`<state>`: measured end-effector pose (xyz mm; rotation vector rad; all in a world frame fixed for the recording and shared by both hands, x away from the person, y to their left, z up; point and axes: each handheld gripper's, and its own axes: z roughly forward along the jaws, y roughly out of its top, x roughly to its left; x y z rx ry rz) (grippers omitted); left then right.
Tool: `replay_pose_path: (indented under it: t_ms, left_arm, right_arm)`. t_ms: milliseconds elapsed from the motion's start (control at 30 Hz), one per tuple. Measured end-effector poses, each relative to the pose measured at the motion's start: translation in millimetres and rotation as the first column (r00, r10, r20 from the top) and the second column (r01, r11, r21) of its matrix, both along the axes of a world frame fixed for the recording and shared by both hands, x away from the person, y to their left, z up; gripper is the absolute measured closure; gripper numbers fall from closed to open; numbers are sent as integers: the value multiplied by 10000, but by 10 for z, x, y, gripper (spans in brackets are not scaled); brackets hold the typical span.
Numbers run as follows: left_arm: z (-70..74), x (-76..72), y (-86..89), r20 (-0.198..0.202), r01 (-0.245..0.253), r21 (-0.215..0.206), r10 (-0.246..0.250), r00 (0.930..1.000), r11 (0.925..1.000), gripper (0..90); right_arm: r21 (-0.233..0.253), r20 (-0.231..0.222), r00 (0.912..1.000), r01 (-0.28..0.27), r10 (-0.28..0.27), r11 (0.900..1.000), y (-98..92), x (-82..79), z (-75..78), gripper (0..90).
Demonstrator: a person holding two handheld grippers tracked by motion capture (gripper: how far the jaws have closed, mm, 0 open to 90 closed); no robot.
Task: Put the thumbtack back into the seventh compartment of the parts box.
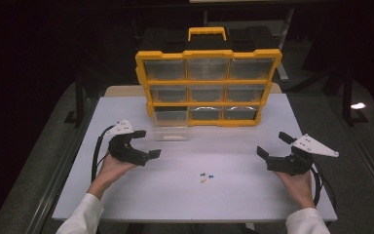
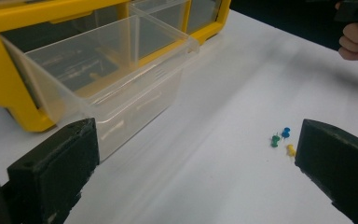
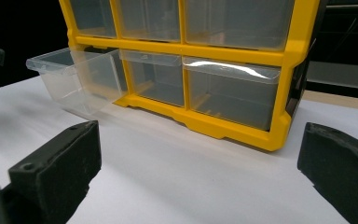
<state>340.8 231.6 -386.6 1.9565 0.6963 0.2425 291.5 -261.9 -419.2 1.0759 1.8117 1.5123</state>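
Both claws, left (image 1: 143,145) and right (image 1: 272,145), gape apart, empty. Small coloured plastic pushpins (image 1: 206,177) lie near the matte white desk's (image 1: 175,195) front edge; clear plastic drawer (image 1: 170,132) pulled out.

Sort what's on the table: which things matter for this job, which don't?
In play: pushpins; pulled-out clear drawer; left gripper and right gripper, jaws open, both empty.
Bystanders: yellow organizer with its shut drawers; white table.

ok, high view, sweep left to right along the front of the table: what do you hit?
left gripper, jaws apart → pulled-out clear drawer → small cluster of pushpins → right gripper, jaws apart. The yellow organizer stands behind, spanning the middle.
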Motion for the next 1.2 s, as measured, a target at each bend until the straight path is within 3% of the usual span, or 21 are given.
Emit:
replay_pose_path:
  t_ms: [567, 1200]
  left_arm:
    - [27, 11, -366, -62, 894, 643, -892, 9960, 9939, 0]
    - [21, 10, -750, -277, 1903, 1163, -1883, 9817, 9748, 0]
  right_arm:
    - [-78, 100, 9999, -7, 8, 10000, 21, -23, 24, 0]
    - [-222, -40, 9999, 108, -109, 9997, -4, -8, 9, 0]
